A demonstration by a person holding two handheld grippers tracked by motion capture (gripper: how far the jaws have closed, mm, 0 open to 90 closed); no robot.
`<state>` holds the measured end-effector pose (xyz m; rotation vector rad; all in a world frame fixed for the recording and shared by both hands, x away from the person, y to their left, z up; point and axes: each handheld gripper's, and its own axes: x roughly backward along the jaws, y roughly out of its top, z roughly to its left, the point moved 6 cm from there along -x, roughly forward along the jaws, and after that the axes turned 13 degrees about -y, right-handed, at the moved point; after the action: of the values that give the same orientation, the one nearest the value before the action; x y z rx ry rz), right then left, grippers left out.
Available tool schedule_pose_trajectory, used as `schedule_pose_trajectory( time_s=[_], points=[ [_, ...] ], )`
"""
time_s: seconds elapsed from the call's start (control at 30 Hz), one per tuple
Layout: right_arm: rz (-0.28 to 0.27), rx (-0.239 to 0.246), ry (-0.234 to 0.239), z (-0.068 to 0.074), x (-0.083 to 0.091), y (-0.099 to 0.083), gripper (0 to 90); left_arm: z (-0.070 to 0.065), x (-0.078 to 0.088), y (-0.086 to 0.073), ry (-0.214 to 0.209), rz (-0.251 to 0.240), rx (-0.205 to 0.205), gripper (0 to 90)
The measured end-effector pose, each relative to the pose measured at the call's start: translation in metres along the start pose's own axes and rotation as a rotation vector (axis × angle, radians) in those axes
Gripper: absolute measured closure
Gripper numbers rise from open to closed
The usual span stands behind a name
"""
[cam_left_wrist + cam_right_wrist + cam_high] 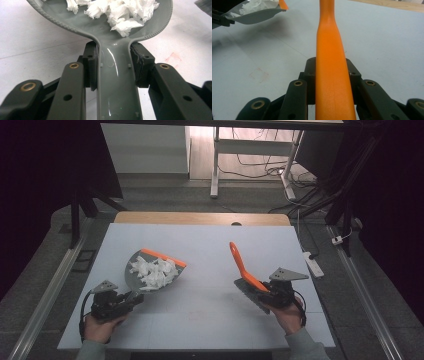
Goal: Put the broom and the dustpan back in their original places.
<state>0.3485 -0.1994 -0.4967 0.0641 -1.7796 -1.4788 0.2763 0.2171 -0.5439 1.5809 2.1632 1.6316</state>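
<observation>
Paper scraps (154,272), white and crumpled, fill the grey dustpan (131,276) over the worktop's (200,240) near-left part; its orange lip faces the far-right corner, its handle runs back toward the near-left corner. Nothing lies between dustpan and brush (243,268). The left gripper (131,296) is clamped on the dustpan handle, hand low behind it. The right gripper (263,291) is clamped on the brush near the worktop's right edge, orange handle rising toward the far edge, bristles near the hand.

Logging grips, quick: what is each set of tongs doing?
Left tongs: shut on the grey dustpan handle.
Right tongs: shut on the orange brush handle.
</observation>
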Motion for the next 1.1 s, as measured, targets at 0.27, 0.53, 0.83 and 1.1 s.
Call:
schedule_pose_trajectory(
  time_s=[0.27, 0.53, 0.83, 1.1],
  points=[
    [0.014, -0.018, 0.018, 0.001, 0.0, -0.004, 70.3, 0.003, -0.002, -0.002, 0.044, -0.012, 0.032, 61.3],
    [0.031, -0.024, 0.021, 0.001, -0.001, -0.009, 70.3, 0.01, -0.004, -0.003, 0.087, -0.033, 0.079, 61.3],
    [0.052, -0.047, 0.026, 0.0, -0.001, -0.014, 70.3, 0.016, -0.007, -0.006, 0.126, -0.046, 0.127, 61.3],
    [0.079, -0.055, 0.037, 0.004, -0.004, -0.02, 70.3, 0.018, -0.015, -0.007, 0.163, -0.052, 0.161, 61.3]
  ],
)
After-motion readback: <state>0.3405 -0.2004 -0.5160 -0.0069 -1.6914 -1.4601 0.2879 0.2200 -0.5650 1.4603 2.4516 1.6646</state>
